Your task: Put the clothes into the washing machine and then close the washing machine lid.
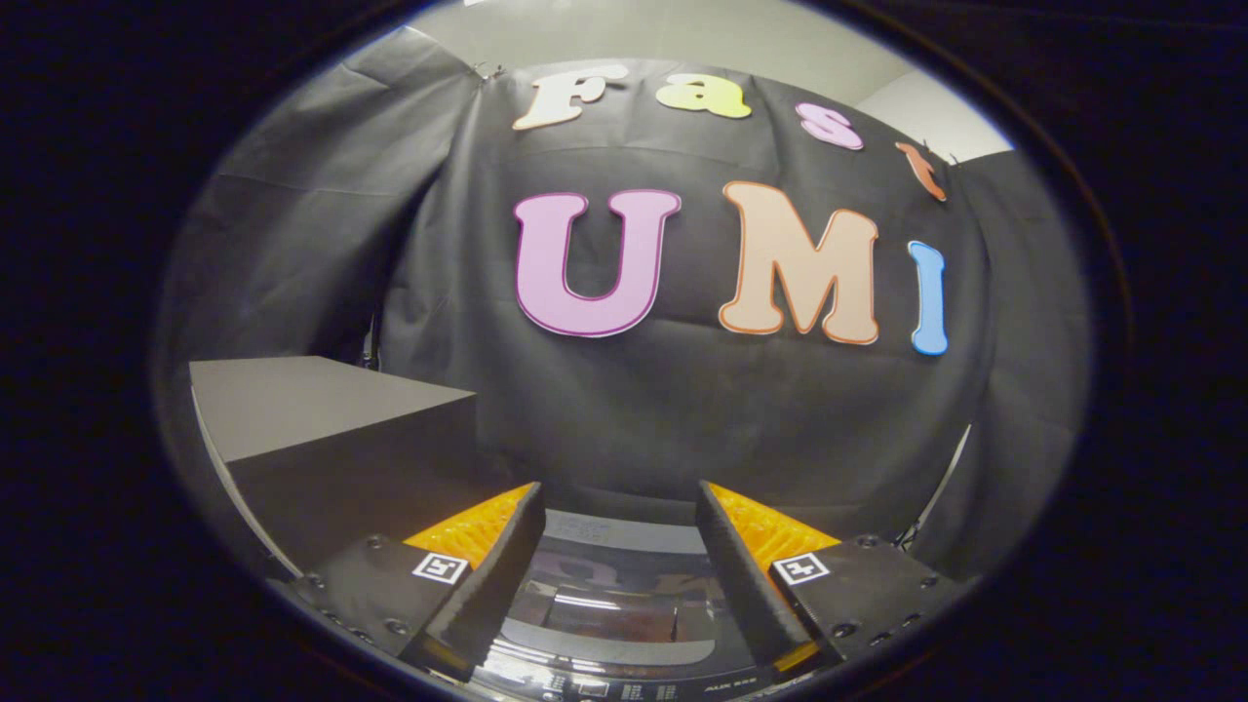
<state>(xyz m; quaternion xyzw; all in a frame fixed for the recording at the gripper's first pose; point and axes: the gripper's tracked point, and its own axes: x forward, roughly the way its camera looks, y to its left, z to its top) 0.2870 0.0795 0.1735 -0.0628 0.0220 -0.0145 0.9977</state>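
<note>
My gripper point(619, 502) is open, its two fingers spread wide with nothing between them. Below and between the fingers lies the washing machine point(609, 609), seen from above: a dark glossy lid with reflections and a grey back strip, and a control panel at the near edge. The lid looks down flat. The gripper hovers above the machine's top and points toward the booth wall beyond.
A dark grey box-like block point(322, 429) stands to the left of the machine, level with the left finger. The black cloth wall hangs close behind the machine. A thin pole point(941, 483) runs down at the right.
</note>
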